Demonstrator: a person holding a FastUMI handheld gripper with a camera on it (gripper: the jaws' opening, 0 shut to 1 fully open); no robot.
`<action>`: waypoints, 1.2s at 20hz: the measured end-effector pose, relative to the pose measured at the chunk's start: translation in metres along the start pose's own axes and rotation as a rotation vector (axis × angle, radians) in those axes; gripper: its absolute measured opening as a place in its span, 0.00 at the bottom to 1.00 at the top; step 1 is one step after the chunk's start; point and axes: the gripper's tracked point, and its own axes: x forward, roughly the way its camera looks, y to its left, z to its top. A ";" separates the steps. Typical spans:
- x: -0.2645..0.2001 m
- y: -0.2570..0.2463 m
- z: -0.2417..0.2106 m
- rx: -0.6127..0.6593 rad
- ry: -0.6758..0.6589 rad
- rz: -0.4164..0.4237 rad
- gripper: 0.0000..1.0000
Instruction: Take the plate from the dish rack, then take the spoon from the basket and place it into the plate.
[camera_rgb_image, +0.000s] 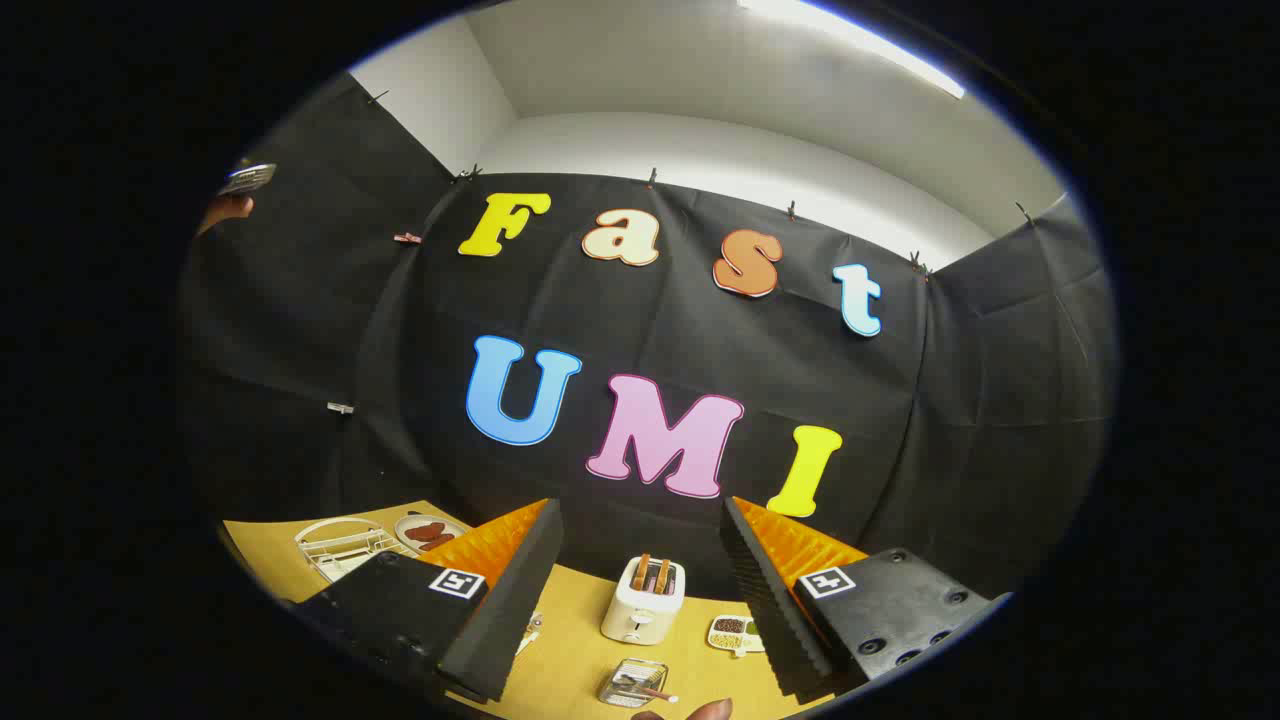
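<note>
Dish rack at far left, gripper held high and released

Dish rack (342, 547), white wire, sits on the tan table (570, 650) at lower left of the frame, beyond the left finger; whether a plate stands in it cannot be told. Just right of it, a small plate (428, 531) carrying reddish-brown food pieces. Gripper (640, 590) fingers spread wide apart, nothing between them, tilted up toward the booth wall. Between the fingers, lower centre: a white toaster (642, 600) with two slices in its slots. Below it, near the bottom edge, a clear basket (633, 683) with the spoon (648, 689) lying inside. A fingertip (708, 710) shows just right of the basket. Right of the toaster, a small divided dish (732, 632) of seeds or grains.
</note>
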 end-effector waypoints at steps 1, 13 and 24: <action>0.000 0.002 -0.001 0.003 0.003 -0.004 0.98; -0.003 0.014 -0.002 -0.012 0.020 -0.027 0.98; 0.024 0.075 -0.025 0.048 0.188 0.115 0.98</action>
